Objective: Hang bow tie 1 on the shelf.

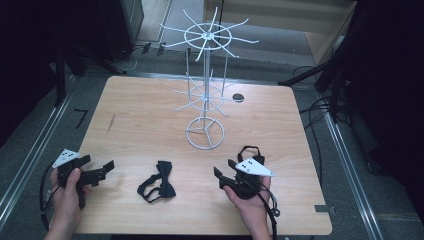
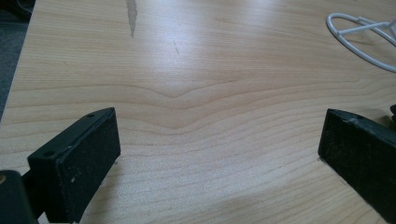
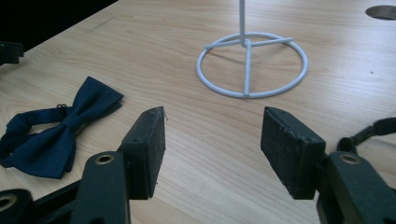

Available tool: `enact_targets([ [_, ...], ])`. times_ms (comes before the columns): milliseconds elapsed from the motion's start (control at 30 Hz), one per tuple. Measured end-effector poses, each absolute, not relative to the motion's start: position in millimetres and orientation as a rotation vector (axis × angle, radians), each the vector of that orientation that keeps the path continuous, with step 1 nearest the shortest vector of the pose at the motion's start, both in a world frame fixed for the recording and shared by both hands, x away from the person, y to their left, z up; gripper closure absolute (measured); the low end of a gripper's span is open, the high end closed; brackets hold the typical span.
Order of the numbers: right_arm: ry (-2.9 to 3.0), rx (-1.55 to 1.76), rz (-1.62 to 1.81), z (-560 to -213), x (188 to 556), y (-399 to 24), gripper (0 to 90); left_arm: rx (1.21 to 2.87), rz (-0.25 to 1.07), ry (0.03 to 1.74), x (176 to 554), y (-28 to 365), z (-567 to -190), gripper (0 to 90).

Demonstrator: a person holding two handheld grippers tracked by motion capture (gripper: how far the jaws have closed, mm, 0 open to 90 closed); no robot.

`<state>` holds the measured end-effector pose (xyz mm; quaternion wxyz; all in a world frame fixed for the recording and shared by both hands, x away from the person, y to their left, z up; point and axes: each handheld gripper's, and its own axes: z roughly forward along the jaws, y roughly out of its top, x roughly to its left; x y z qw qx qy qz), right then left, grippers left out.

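My right claw (image 1: 223, 176) sits near the table's near edge, jaws about halfway apart, nothing between the pads, just bare wood. Same in the right gripper view (image 3: 212, 149): empty gap, pads off everything.

Bow tie (image 1: 159, 187) lies flat on the table to the left of my right claw, near but not touching; in the right gripper view the bow tie (image 3: 60, 128) is ahead-left of the left jaw, strap looped out to its far side.

White wire rack (image 1: 205, 82) stands ahead of my right claw, its ring base (image 3: 252, 65) straight ahead past the jaws, well apart. Spokes fan out high on the pole, none over the bow tie. A black strap (image 1: 248, 150) lies just beside my right claw on its far-right side; a bit of it shows by the right jaw (image 3: 373, 128).

My left claw (image 1: 97, 172) is off to the left of the bow tie, jaws wide, holding nothing; the left gripper view (image 2: 219, 154) shows plain wood between the pads, rack base ring (image 2: 359, 42) far ahead-right.

Nothing stands between my right claw and the bow tie. Table (image 1: 140, 125) has open wood ahead of both claws; the near edge is close behind them, the left edge close beside the left claw.
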<state>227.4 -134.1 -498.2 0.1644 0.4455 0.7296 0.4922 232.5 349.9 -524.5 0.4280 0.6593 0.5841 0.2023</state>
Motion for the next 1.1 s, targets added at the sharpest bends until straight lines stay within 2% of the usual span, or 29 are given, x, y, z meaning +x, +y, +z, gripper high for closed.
enact_targets([
  [1100,2.22,1.186,1.452,-500,229,-56,41.4,1.647,0.504,1.459,233,350,-525,0.0],
])
